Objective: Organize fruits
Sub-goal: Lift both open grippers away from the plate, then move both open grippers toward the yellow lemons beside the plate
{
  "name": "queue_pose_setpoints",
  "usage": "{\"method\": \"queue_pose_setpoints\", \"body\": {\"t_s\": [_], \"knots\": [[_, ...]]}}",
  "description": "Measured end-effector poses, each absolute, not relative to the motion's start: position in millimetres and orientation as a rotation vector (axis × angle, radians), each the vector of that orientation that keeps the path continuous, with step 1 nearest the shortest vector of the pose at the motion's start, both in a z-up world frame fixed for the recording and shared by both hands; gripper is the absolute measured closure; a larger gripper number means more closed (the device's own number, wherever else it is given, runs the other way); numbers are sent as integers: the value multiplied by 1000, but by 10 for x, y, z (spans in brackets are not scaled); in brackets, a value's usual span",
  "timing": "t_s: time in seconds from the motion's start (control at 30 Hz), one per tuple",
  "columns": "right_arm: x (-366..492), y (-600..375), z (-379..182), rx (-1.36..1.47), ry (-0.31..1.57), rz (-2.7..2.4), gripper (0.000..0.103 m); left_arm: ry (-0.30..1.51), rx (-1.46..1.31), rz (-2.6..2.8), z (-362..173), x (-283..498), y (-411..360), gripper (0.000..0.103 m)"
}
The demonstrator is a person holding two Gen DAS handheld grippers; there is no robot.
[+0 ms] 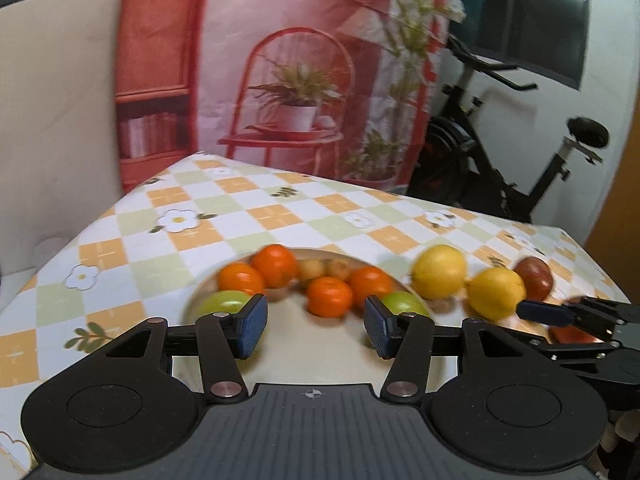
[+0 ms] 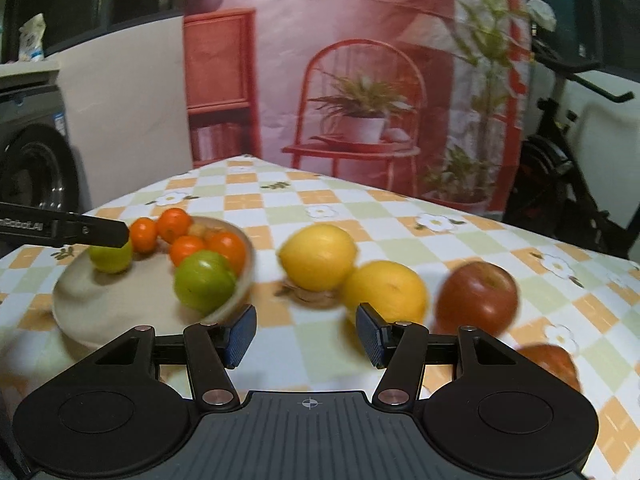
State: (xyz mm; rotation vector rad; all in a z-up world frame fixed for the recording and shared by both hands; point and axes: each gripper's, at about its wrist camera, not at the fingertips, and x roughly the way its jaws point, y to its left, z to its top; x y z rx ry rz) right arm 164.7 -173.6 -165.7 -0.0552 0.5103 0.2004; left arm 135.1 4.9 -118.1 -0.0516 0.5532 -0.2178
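Note:
A beige bowl (image 1: 304,360) (image 2: 116,312) holds several oranges (image 1: 330,296) (image 2: 226,250), two green apples (image 1: 224,302) (image 2: 204,280) and some small brown fruits (image 1: 324,268). My left gripper (image 1: 316,330) hangs open just above the bowl's near part with nothing between its pads. To the right of the bowl, two lemons (image 1: 439,276) (image 2: 318,256) and two red apples (image 1: 534,278) (image 2: 476,298) lie on the checked tablecloth. My right gripper (image 2: 306,338) (image 1: 560,316) is open and empty, low over the cloth in front of the nearer lemon (image 2: 386,292).
A small brown fruit (image 2: 312,294) lies between the lemons. The second red apple (image 2: 548,360) sits close by my right finger. The table's far edge (image 2: 360,188) drops off to a printed backdrop. An exercise bike (image 1: 520,168) stands at the back right.

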Motion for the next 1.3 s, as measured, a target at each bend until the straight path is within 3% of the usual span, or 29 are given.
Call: {"method": "queue_pose_setpoints", "body": {"t_s": [1.03,1.3], "knots": [[1401,-2027,-1798,20,494,164,51,573,12,-220,-1340,1059,-314,47],[1542,-1917,-1597,-117,454,159,53,525,-12,-249,-1140,1206,-261,47]]}}
